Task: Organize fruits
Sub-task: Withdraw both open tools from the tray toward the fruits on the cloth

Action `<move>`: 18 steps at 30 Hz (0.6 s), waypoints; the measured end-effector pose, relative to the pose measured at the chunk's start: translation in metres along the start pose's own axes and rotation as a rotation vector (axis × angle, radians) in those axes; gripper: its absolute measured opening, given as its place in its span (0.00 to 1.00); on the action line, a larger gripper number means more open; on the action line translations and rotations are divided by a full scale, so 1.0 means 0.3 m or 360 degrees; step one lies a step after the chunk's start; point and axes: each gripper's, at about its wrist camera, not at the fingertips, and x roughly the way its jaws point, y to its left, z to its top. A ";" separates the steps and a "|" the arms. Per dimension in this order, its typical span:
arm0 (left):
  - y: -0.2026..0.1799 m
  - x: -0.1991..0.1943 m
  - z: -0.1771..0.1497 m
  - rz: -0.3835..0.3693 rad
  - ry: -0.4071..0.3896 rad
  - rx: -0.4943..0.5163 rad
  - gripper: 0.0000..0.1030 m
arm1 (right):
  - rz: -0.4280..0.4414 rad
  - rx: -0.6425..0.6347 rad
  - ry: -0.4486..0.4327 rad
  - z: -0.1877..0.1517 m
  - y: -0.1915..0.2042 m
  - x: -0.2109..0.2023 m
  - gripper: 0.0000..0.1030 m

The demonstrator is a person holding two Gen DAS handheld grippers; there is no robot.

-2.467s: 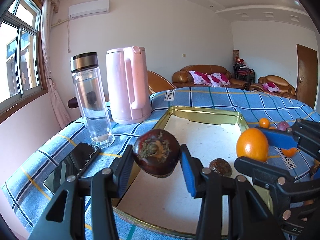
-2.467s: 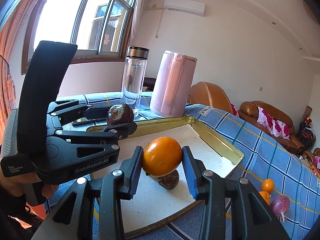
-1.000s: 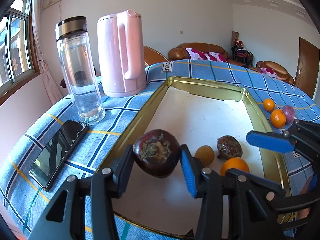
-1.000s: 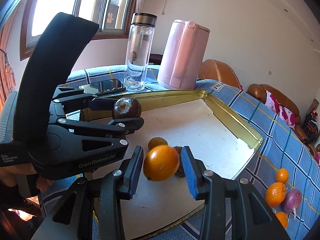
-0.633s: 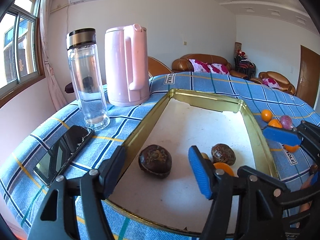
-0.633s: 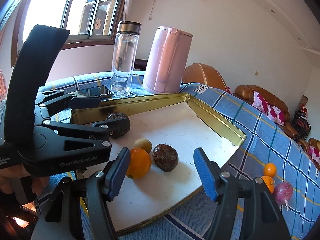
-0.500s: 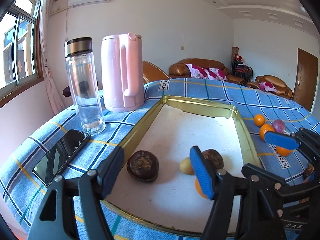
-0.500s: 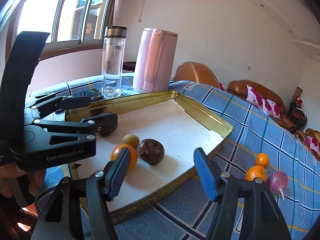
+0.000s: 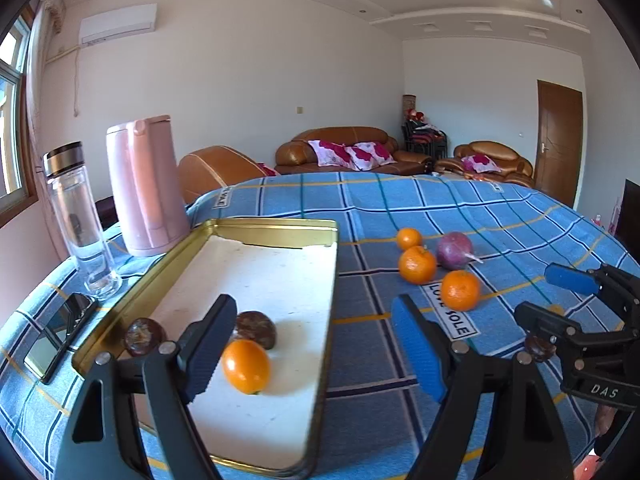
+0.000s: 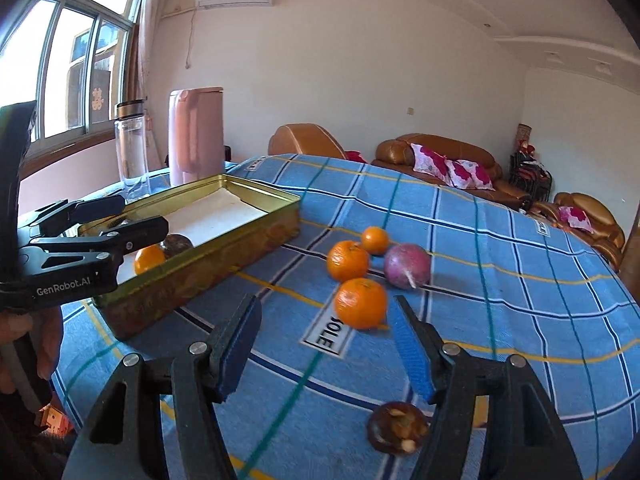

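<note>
A gold tray (image 9: 276,229) holds an orange (image 9: 246,365), a dark passion fruit (image 9: 256,329) and a dark mangosteen (image 9: 144,335). My left gripper (image 9: 312,350) is open and empty above the tray's right rim. On the blue cloth lie three oranges (image 9: 460,290) and a purple fruit (image 9: 454,250). My right gripper (image 10: 326,354) is open and empty, just short of the nearest orange (image 10: 360,303). A dark mangosteen (image 10: 396,427) lies on the cloth under its right finger. The tray (image 10: 200,264) shows at its left.
A pink kettle (image 9: 146,186), a glass bottle (image 9: 80,220) and a phone (image 9: 60,336) stand left of the tray. The table edge runs behind them. Sofas stand at the back of the room.
Both grippers opened and left the mangosteen and the orange in the tray. Both have since swung right, toward the loose fruit on the cloth.
</note>
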 end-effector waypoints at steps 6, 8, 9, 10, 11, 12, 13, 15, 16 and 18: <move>-0.171 0.031 0.001 -0.0151 0.0077 0.0107 0.86 | -0.0179 0.0201 0.0064 -0.086 -0.198 -0.052 0.65; -0.223 0.040 0.003 -0.0186 0.0093 0.0140 0.86 | -0.0230 0.0245 0.0081 -0.107 -0.245 -0.062 0.65; -0.249 0.044 0.004 -0.0207 0.0102 0.0155 0.86 | -0.0238 0.0267 0.0087 -0.116 -0.265 -0.066 0.65; -0.277 0.045 0.002 -0.0228 0.0112 0.0168 0.86 | -0.0248 0.0287 0.0095 -0.126 -0.285 -0.070 0.65; -0.302 0.049 0.000 -0.0247 0.0121 0.0182 0.86 | -0.0260 0.0299 0.0108 -0.136 -0.303 -0.070 0.65; -0.329 0.053 -0.001 -0.0268 0.0129 0.0199 0.86 | -0.0271 0.0307 0.0128 -0.143 -0.317 -0.067 0.65; -0.353 0.056 -0.004 -0.0292 0.0137 0.0212 0.86 | -0.0264 0.0323 0.0142 -0.152 -0.334 -0.065 0.65; -0.395 0.068 -0.011 -0.0337 0.0165 0.0222 0.86 | -0.0208 0.0363 0.0143 -0.157 -0.356 -0.066 0.65; -0.412 0.075 -0.016 -0.0354 0.0182 0.0225 0.86 | -0.0204 0.0356 0.0159 -0.158 -0.357 -0.060 0.65; -0.438 0.083 -0.030 -0.0365 0.0205 0.0239 0.86 | -0.0152 0.0351 0.0218 -0.163 -0.358 -0.039 0.61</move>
